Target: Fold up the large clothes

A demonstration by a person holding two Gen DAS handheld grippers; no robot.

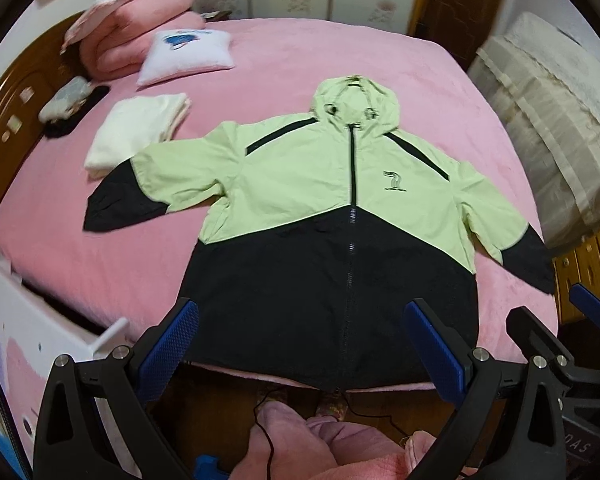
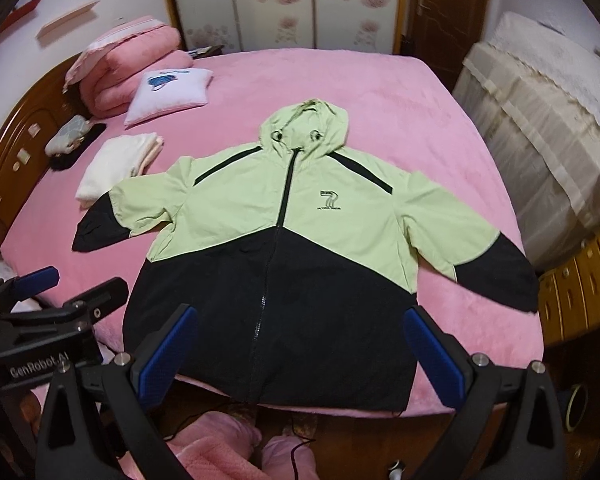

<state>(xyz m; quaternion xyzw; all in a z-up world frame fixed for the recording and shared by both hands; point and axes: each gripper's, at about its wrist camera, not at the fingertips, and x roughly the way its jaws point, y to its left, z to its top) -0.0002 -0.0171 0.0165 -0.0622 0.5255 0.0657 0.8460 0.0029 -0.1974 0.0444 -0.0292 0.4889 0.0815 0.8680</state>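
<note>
Both the left gripper (image 1: 300,344) and right gripper (image 2: 300,344) hang wide apart and empty over the near hem of the jacket (image 2: 284,248), which lies flat, zipped and face up on the pink bed (image 2: 380,112). It looks like thin, light, slippery windbreaker fabric, so pinching a cuff or hem corner probably beats grabbing mid-panel.

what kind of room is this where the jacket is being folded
Most likely a home bedroom: a bed under a pink plush cover, a folded pink quilt and white printed pillow by its wooden headboard, a green-and-black hooded jacket laid flat.
</note>
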